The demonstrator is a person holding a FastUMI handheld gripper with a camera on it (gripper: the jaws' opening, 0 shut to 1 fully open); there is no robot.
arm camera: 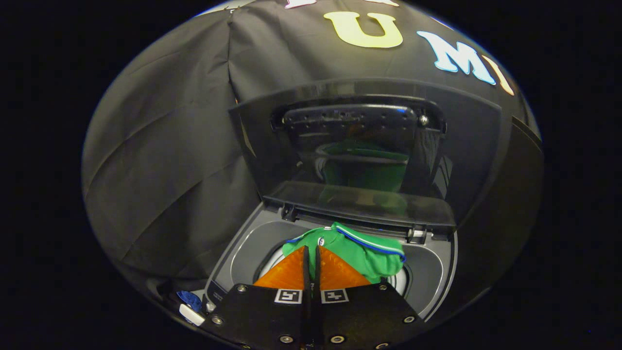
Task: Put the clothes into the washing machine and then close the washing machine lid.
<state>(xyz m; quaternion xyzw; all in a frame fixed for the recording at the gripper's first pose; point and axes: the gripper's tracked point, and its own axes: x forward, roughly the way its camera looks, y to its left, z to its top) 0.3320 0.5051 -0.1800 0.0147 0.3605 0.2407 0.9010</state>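
gripper: fingers pinched tight together, nipping a fold of the green shirt at their tips; both press on the cloth as far as I can tell.
fingers: flat wedge shapes w/ ribbed faces, rigid.
shirt: green knit, soft & bunched, blue-and-white trim at collar/cuff, small button near the tips. Hangs just ahead of fingers, over the drum mouth, partly on its far rim.
step: judged = lowering garment into tub. Do well: carry tips down past the rim before letting go, so no sleeve drapes over the edge & fouls the lid.
drum mouth: round, pale metal, smooth.
machine top: grey plastic, rounded-square recess.
lid: dark glossy panel, stands upright on rear hinges; mirrors the green cloth. Closing not yet done.
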